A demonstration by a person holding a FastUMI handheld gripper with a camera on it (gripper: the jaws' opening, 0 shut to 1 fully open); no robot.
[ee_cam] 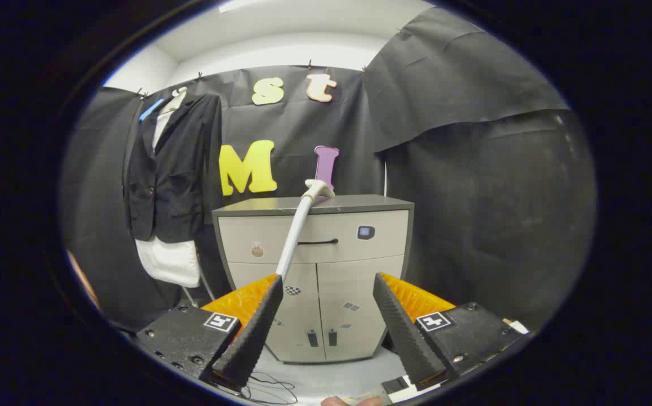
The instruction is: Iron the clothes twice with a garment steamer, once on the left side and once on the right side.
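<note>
I'm holding my gripper (326, 316) spread, gripping nothing; white long-handled garment steamer (297, 231) leaning on the grey cabinet (359, 225), black hanging jacket (173, 169) looking unsteamed, both passes remaining.

Black cloth walls (489, 186); grey-topped beige cabinet (359, 265) on pale floor (331, 375); white ceiling (280, 34).

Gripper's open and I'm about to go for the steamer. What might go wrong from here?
The gripper is open with nothing between its fingers. The steamer wand leans tilted against the cabinet, so a nudge might topple it. The jacket hangs off to the side, and the thin cable on the floor could snag.
</note>
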